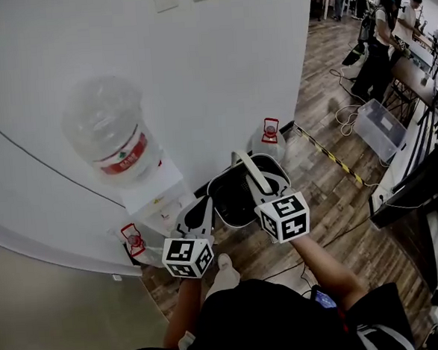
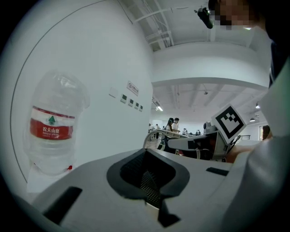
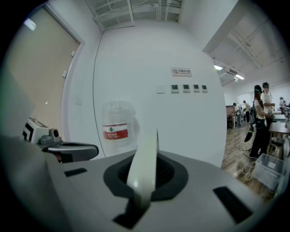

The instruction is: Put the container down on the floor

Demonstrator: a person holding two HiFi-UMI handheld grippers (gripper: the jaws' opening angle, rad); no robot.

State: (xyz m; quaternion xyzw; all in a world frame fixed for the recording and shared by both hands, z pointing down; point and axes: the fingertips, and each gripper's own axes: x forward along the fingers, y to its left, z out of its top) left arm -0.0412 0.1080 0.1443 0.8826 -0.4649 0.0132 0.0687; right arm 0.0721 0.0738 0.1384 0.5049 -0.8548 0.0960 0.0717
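A dark round container (image 1: 234, 195) with a pale rim hangs in front of me above the wooden floor (image 1: 333, 200), by the white wall. Its white handle (image 1: 250, 170) rises from it, and my right gripper (image 1: 260, 193) is shut on that handle. In the right gripper view the handle (image 3: 146, 165) runs as a white band up out of the closed jaws of the right gripper (image 3: 141, 201). My left gripper (image 1: 201, 209) sits just left of the container's rim. In its own view the left gripper (image 2: 149, 190) has its jaws together with nothing between them.
A water dispenser (image 1: 154, 194) with a big clear bottle (image 1: 110, 133) stands against the wall at left. Spare bottles with red caps stand on the floor (image 1: 269, 135) (image 1: 134, 240). A clear plastic bin (image 1: 380, 128), cables and people at desks fill the far right.
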